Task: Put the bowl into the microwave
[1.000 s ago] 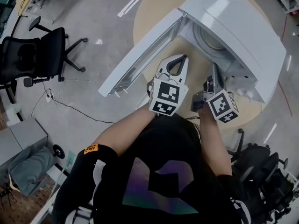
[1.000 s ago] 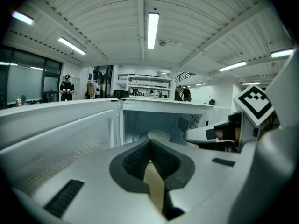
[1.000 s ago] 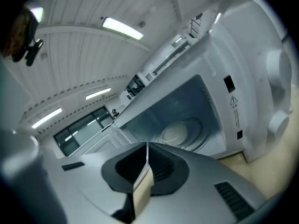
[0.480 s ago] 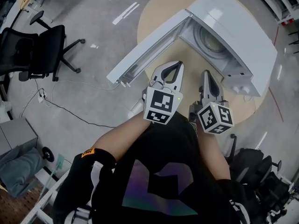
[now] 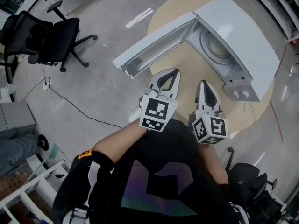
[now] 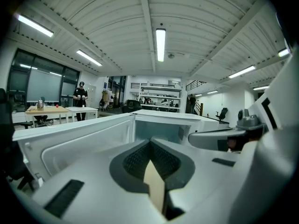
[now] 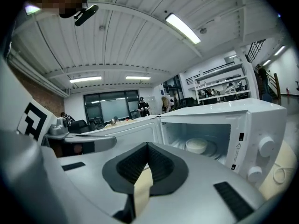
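Observation:
A white microwave (image 5: 243,36) stands on a round wooden table (image 5: 187,66) with its door (image 5: 154,45) swung wide open to the left. A pale bowl (image 5: 217,45) sits on the turntable inside; the right gripper view shows the bowl (image 7: 196,145) deep in the cavity. My left gripper (image 5: 175,72) hovers over the table's near part, short of the door, shut and empty. My right gripper (image 5: 203,83) is beside it, in front of the opening, also shut with nothing between its fingers. Both stay apart from the microwave.
The microwave's two knobs (image 7: 265,146) are on its right panel. A black office chair (image 5: 46,31) stands on the floor at the left, with a cable (image 5: 79,111) trailing near it. Another chair (image 5: 252,181) is at the lower right. People stand by distant tables (image 6: 80,97).
Both grippers have drawn back from the microwave opening toward my body. The right one was close to the cavity a second ago. The bowl stays inside.

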Demonstrator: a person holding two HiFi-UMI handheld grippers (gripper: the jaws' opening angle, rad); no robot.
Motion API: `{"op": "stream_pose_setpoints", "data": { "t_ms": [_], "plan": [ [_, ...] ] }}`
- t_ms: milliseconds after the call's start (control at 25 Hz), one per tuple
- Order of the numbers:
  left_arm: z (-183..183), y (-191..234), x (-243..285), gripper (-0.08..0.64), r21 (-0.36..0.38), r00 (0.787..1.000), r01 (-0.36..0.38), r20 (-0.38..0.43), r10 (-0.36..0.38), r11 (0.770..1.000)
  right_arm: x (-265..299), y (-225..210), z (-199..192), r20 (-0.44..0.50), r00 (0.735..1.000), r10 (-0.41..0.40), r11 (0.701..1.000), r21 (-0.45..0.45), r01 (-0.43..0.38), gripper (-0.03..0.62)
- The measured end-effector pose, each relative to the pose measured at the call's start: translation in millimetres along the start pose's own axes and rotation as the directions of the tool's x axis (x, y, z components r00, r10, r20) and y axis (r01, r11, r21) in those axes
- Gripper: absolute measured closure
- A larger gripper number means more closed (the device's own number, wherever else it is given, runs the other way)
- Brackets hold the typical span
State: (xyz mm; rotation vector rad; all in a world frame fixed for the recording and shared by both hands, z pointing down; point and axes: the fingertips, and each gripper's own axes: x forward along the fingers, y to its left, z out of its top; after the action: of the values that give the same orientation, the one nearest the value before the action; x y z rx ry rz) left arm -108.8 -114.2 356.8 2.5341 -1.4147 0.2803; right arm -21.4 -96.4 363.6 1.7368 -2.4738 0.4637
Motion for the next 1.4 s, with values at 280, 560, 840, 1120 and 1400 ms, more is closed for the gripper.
{"op": "stream_pose_setpoints", "data": {
  "t_ms": [280,560,840,1120,1400],
  "plan": [
    [-5.3,-54.1,-31.7,0.514,-0.031,0.998,-0.068,0.004,0.068,0.997,-45.6,-6.0,1.9,-0.015,0.994,0.106,0.987,-0.117,-0.107,0.574],
    [-17.5,-90.4,-63.5,0.514,-0.030,0.984,-0.175,0.011,0.176,0.984,-86.8,-5.2,-8.0,-0.025,0.977,0.212,0.964,-0.157,-0.213,0.574],
    [-31.3,-108.9,-97.7,0.514,-0.033,0.965,-0.263,0.000,0.263,0.964,-110.1,6.0,-24.4,-0.063,0.949,0.308,0.935,-0.162,-0.314,0.574],
    [-44.6,-107.8,-131.4,0.514,-0.047,0.948,-0.317,-0.026,0.316,0.947,-125.3,33.8,-26.4,-0.083,0.922,0.379,0.903,-0.184,-0.388,0.574],
    [-55.0,-96.9,-159.9,0.514,-0.055,0.934,-0.356,-0.033,0.354,0.933,-134.9,53.6,-38.7,-0.117,0.910,0.397,0.890,-0.195,-0.413,0.574]
  ]
}}
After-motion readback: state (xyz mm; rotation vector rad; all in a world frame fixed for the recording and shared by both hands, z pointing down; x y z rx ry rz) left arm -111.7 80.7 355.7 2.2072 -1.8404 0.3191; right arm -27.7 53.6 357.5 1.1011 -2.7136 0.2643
